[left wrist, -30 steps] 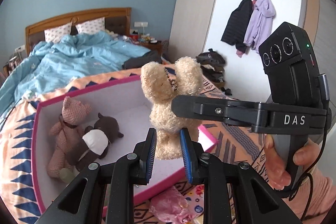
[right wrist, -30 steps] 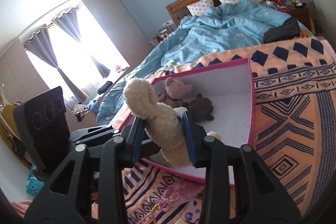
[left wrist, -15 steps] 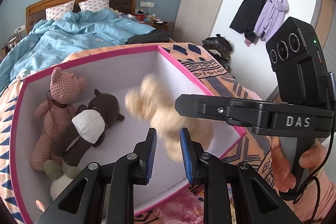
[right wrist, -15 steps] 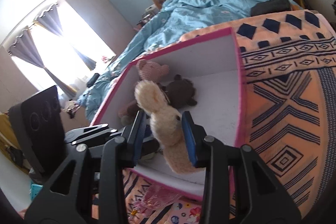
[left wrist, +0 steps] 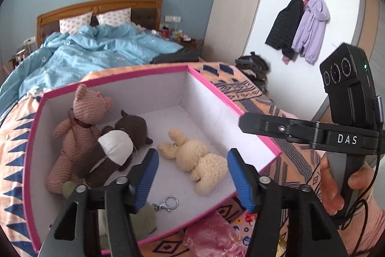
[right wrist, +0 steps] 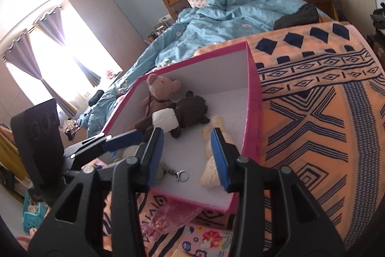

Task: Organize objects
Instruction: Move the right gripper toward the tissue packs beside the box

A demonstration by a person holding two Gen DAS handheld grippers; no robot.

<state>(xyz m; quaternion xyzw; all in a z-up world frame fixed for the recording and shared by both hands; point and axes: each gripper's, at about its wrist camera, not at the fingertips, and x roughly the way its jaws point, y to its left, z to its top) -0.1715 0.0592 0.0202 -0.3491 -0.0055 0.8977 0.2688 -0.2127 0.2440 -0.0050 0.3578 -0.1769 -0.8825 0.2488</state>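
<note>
A cream plush bunny [left wrist: 195, 158] lies on the white floor of the pink-rimmed box [left wrist: 231, 107], between my fingers but apart from them. It also shows in the right wrist view [right wrist: 211, 153]. Beside it lie a brown plush with a white middle [left wrist: 115, 146] and a pink knitted bear [left wrist: 77, 127]. A metal key ring [left wrist: 168, 202] lies at the box front. My left gripper [left wrist: 192, 180] is open and empty above the box. My right gripper [right wrist: 187, 155] is open and empty over the box's front.
The box sits on an orange patterned blanket [right wrist: 312, 112] on the bed. A pink crinkly bag [left wrist: 211, 237] lies in front of the box. A blue duvet [left wrist: 96, 57] covers the far bed. Coats [left wrist: 298, 28] hang on the right wall.
The right gripper carried the cream bunny down into the box and opened, leaving it lying on the box floor. The left gripper's jaws opened wide.
</note>
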